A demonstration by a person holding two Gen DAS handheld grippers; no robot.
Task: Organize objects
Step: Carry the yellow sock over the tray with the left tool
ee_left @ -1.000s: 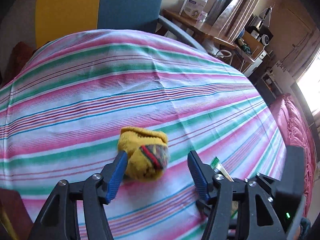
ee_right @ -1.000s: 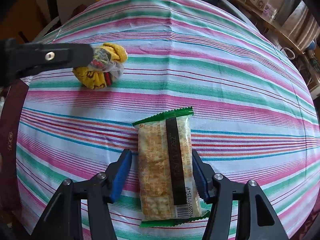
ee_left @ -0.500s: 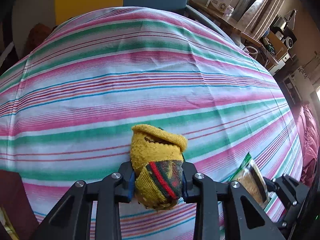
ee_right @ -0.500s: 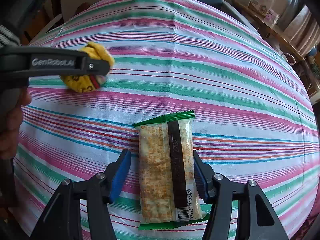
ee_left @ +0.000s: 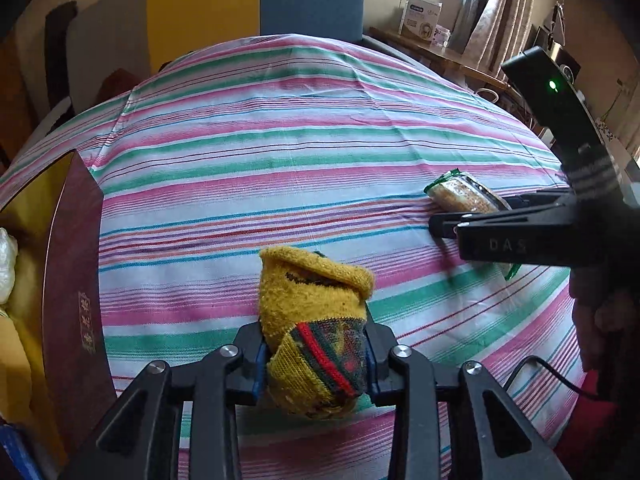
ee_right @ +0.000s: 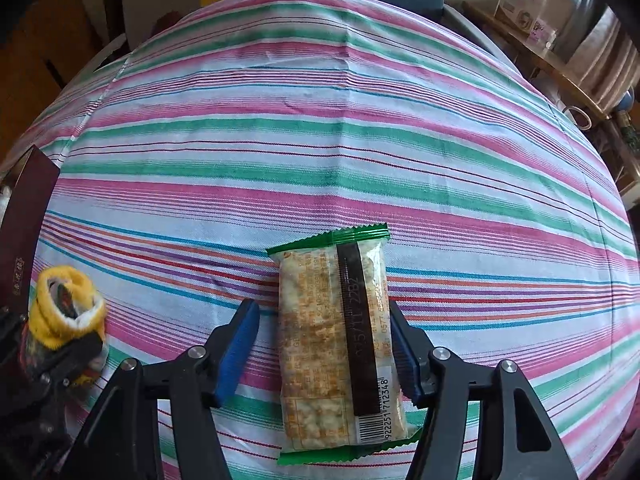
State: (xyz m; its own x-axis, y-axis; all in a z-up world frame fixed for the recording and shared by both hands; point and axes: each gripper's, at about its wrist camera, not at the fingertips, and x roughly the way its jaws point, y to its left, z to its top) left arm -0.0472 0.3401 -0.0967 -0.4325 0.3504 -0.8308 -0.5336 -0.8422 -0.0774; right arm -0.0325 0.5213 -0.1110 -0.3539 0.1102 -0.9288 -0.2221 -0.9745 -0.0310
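- Change since the earlier frames: the left gripper (ee_left: 316, 356) is now clamping the rolled yellow sock (ee_left: 316, 320), where a second ago its jaws were standing wide around it; it is also sitting much nearer the dark red box (ee_left: 76, 280) at the left edge of the table.
- Left gripper: the log has its jaws easing open slightly, yet the pads are still pressing the sock's striped lower half, so it is gripping. In the right wrist view the sock (ee_right: 64, 308) is showing at the far left, beside the box's wall (ee_right: 24, 216).
- Right gripper (ee_right: 324, 348): unchanged, hanging over the snack bar packet (ee_right: 340, 340) with jaws apart. The right pad is lying just against the wrapper's edge; the left pad is standing clear, so nothing is being held.
- Snack bar packet: lying flat on the striped tablecloth (ee_right: 320, 140), barcode end toward the camera.
- Dark red box: open, with a gold lining and pale contents partly showing; it is looking like the likely destination.
- Progress, as a judgement: early. One item is travelling in a grip, not yet deposited; the packet is waiting to be gripped and carried.
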